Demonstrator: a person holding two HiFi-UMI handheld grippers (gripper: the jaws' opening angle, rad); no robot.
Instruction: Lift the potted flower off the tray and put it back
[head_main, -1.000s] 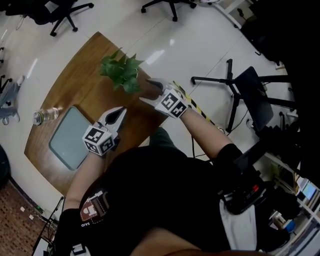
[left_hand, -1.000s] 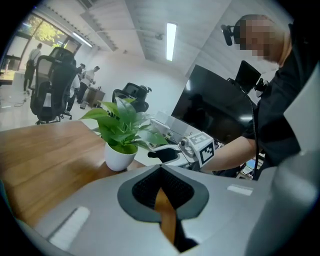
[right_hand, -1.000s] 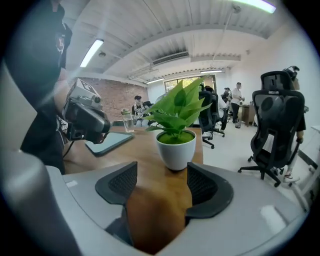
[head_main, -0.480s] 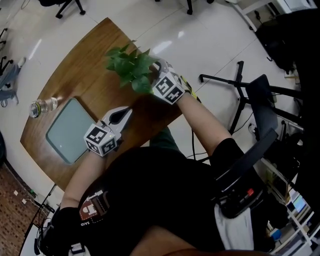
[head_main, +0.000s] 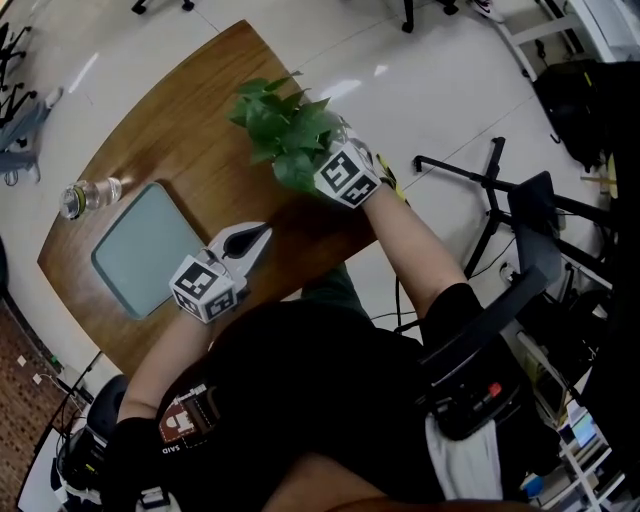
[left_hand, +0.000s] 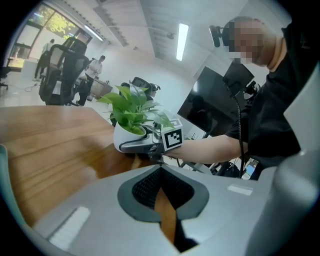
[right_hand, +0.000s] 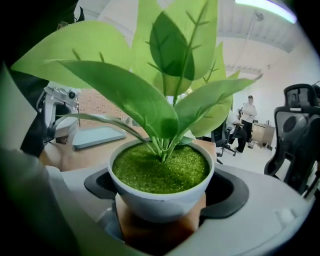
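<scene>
The potted flower, green leaves in a white pot, stands on the wooden table near its far right edge, well apart from the grey-green tray. My right gripper reaches in under the leaves. Its jaws have just been closing, and the pot sits between them with both pads against its sides. The left gripper view shows one right finger wrapped along the pot. My left gripper hovers over the near table edge beside the tray, shut and holding nothing.
A clear plastic bottle lies at the table's left edge, just beyond the tray. An office chair stands on the floor to the right. The tray shows behind the pot in the right gripper view.
My right gripper moved up and left to the pot, and its jaws now stand around it under the leaves. The left gripper shifted slightly and stayed shut.
</scene>
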